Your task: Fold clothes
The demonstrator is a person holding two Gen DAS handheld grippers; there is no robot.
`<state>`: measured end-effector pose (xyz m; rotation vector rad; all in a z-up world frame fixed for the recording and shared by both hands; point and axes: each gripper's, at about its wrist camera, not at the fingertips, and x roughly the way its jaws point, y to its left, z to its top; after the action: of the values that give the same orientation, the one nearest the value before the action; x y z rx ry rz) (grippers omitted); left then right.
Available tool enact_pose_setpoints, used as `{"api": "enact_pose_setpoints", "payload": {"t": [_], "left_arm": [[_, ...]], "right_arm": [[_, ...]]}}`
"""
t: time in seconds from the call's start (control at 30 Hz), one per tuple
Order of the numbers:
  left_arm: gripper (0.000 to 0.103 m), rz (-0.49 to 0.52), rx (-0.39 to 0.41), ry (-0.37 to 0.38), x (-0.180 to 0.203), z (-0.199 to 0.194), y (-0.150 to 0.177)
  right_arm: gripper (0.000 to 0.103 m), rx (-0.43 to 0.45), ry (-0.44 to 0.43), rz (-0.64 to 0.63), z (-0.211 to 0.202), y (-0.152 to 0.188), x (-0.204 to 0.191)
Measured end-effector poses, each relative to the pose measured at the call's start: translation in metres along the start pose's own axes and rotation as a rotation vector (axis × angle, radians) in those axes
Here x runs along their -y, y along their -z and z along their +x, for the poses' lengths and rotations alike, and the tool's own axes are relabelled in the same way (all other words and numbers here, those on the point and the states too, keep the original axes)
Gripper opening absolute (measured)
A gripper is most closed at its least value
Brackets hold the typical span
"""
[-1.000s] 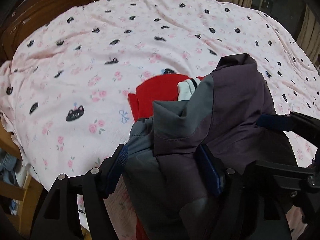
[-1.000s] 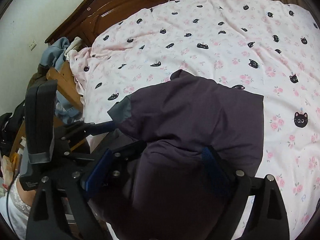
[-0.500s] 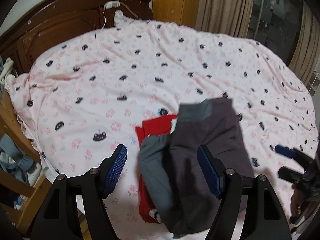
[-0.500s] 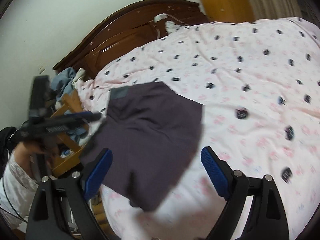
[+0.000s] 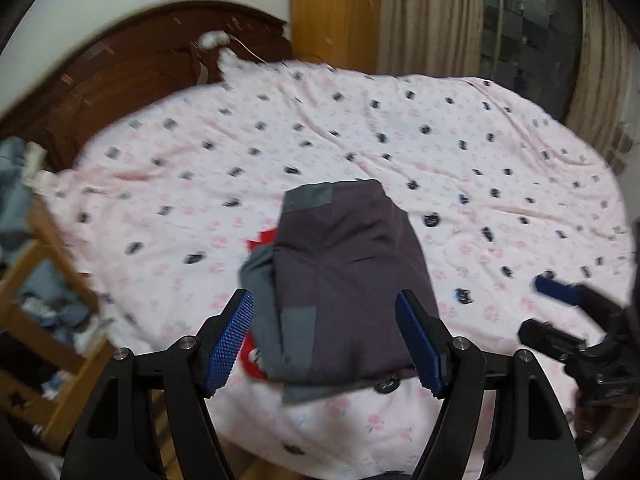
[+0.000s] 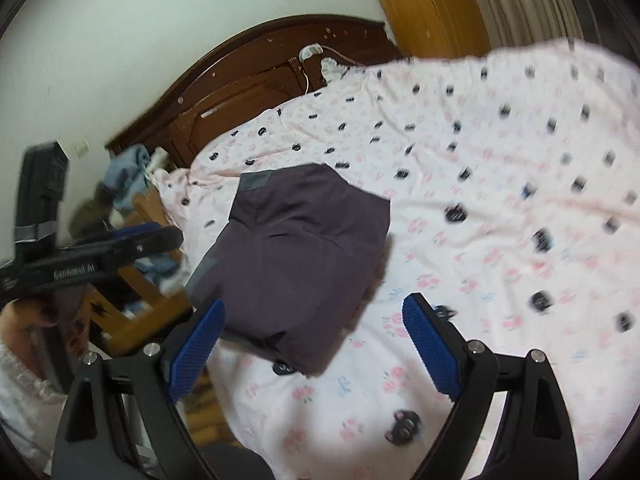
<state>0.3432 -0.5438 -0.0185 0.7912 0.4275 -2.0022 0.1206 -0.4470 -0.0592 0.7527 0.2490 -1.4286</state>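
A folded dark purple garment with grey patches [image 5: 344,280] lies on the pink bed cover [image 5: 360,128], on top of a red garment [image 5: 262,238] that peeks out at its left. It also shows in the right wrist view [image 6: 296,264]. My left gripper [image 5: 330,340] is open and empty, raised above the near end of the garment. My right gripper [image 6: 314,354] is open and empty, raised over the garment's near right corner. The right gripper shows in the left view [image 5: 568,312]; the left gripper shows in the right view [image 6: 120,244].
A dark wooden headboard [image 5: 132,76] stands at the far side. A wooden chair with blue clothes [image 5: 44,292] stands left of the bed. A wooden post [image 5: 332,12] and curtains [image 5: 432,16] are behind. The bed's near edge [image 5: 320,452] is just below my grippers.
Both grippers let go of the purple garment and pulled up and back. The garment now lies folded on the red one.
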Motion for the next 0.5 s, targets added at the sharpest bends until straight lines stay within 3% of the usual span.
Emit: {"api": "enact_pose_setpoints", "payload": {"t": [0.03,0.13,0.2,0.33,0.5], "left_arm": [[0.086,0.004,0.016,-0.032,0.006,-0.007,0.005],[0.095,-0.027,0.027,-0.077,0.014,-0.024,0.019],[0.097,-0.048,0.021,-0.098,0.015,-0.029,0.023],[0.102,-0.086,0.016,-0.122,0.018,-0.042,0.028],[0.102,-0.081,0.062,-0.142,0.027,-0.065,0.027]], "right_arm": [[0.092,0.000,0.032,-0.013,-0.006,0.000,-0.007],[0.094,-0.007,0.118,-0.034,-0.022,0.001,-0.022],[0.097,-0.032,0.176,-0.023,-0.027,0.003,-0.028],[0.097,-0.039,0.183,-0.016,-0.039,0.010,-0.041],[0.098,-0.022,0.224,-0.052,-0.058,0.012,-0.057]]}}
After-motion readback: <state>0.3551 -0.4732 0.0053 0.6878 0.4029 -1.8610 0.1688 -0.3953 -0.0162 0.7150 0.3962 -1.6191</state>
